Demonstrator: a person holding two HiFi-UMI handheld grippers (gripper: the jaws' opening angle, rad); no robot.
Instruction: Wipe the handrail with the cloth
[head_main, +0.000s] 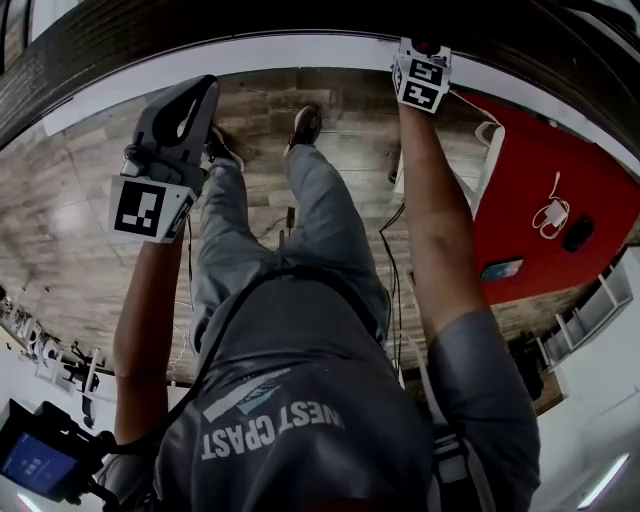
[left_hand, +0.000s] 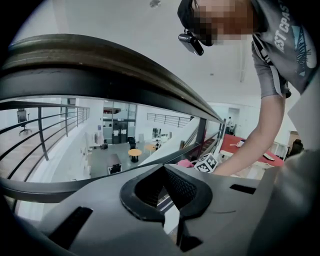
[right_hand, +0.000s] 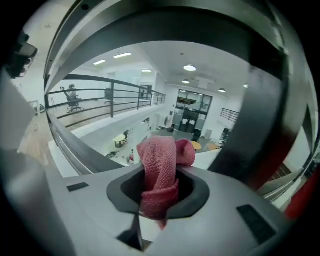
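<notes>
The right gripper (right_hand: 161, 192) has its jaws clamped on the red cloth (right_hand: 159, 165). The cloth bunches up out of them at the centre of the right gripper view, under the dark handrail (right_hand: 165, 27) that arcs across the top of the frame. The left gripper (left_hand: 167, 192) has its jaws pressed together on nothing and sits beneath the handrail, at the upper left of the head view. A red table (head_main: 530, 160) lies at the right edge.
</notes>
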